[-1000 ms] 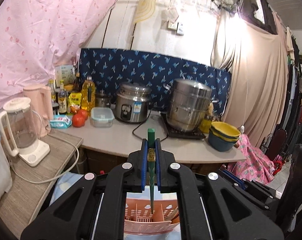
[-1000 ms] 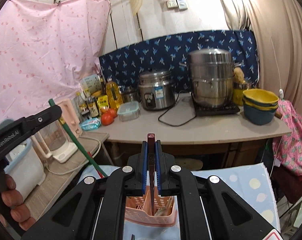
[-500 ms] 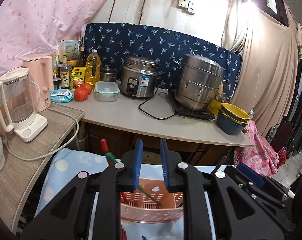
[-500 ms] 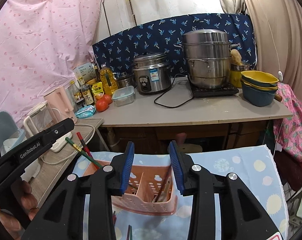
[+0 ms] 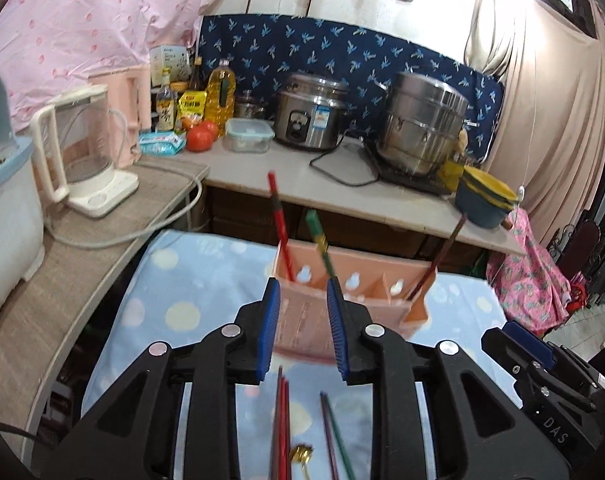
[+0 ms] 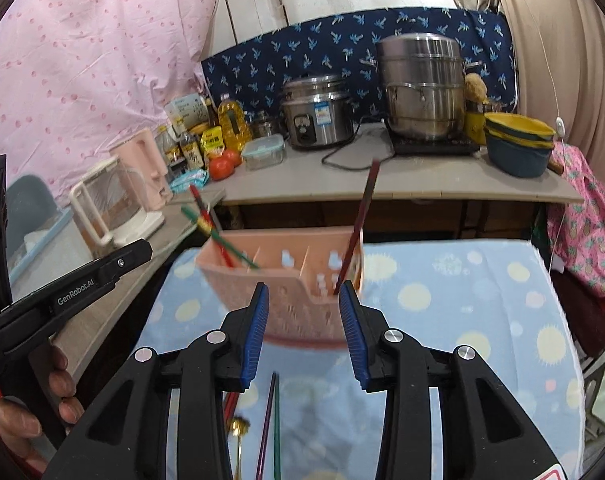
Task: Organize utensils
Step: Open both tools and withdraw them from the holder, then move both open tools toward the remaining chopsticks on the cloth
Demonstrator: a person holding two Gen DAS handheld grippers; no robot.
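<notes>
A pink slotted utensil basket (image 5: 354, 280) (image 6: 286, 280) stands on the dotted blue cloth. A red chopstick (image 5: 280, 226) and a green chopstick (image 5: 320, 240) lean in its left section, and a dark red chopstick (image 5: 442, 258) (image 6: 360, 224) leans in its right section. My left gripper (image 5: 303, 330) is open and empty just in front of the basket. My right gripper (image 6: 304, 330) is open and empty, also in front of it. Loose red chopsticks (image 5: 281, 420), green and purple chopsticks (image 5: 334, 436) (image 6: 271, 424) and a gold spoon (image 6: 238, 436) lie on the cloth below the grippers.
Behind the cloth runs a counter (image 5: 262, 176) with a rice cooker (image 5: 308, 114), a steel steamer pot (image 5: 422, 128), stacked bowls (image 5: 484, 200), tomatoes, bottles and a food box. A kettle (image 5: 82, 148) stands on a side shelf at the left.
Both grippers opened and let go of their chopsticks, which now lean in the basket. Both grippers pulled back and tilted down toward the cloth.
</notes>
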